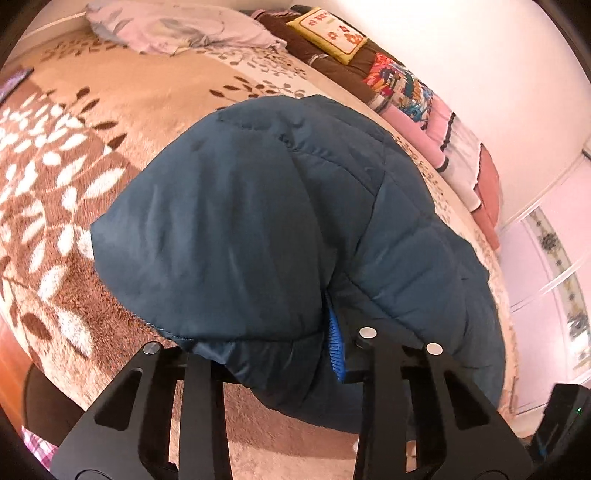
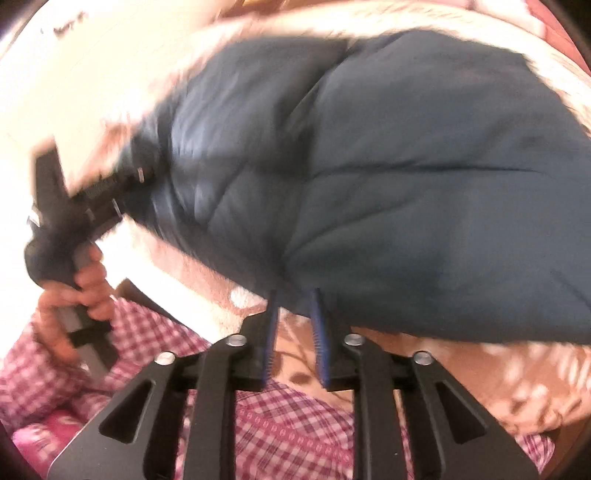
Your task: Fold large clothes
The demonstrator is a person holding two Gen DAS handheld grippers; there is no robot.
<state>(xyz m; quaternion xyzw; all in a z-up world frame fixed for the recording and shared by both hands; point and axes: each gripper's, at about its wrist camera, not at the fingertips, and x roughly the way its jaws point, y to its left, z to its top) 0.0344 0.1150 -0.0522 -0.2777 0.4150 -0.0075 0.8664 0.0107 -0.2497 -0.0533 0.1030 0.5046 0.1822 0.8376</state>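
A dark teal quilted jacket (image 1: 280,229) lies bunched on a bed with a beige and brown leaf-patterned blanket (image 1: 74,155). My left gripper (image 1: 273,354) has jacket fabric bunched between its jaws; only one blue pad (image 1: 335,347) shows. In the blurred right wrist view the jacket (image 2: 406,177) fills the upper middle. My right gripper (image 2: 295,325) stands with its blue pads (image 2: 320,332) a little apart, at the jacket's near edge; whether fabric is pinched is unclear. The left gripper (image 2: 122,192) shows there too, held by a hand (image 2: 85,284) at the jacket's left end.
A pale pillow (image 1: 173,29) lies at the bed's far end. A yellow cushion (image 1: 328,33) and stacked colourful bedding (image 1: 402,88) line the wall side. A white wardrobe (image 1: 554,266) stands at right. The person's pink checked clothing (image 2: 288,435) is below the right gripper.
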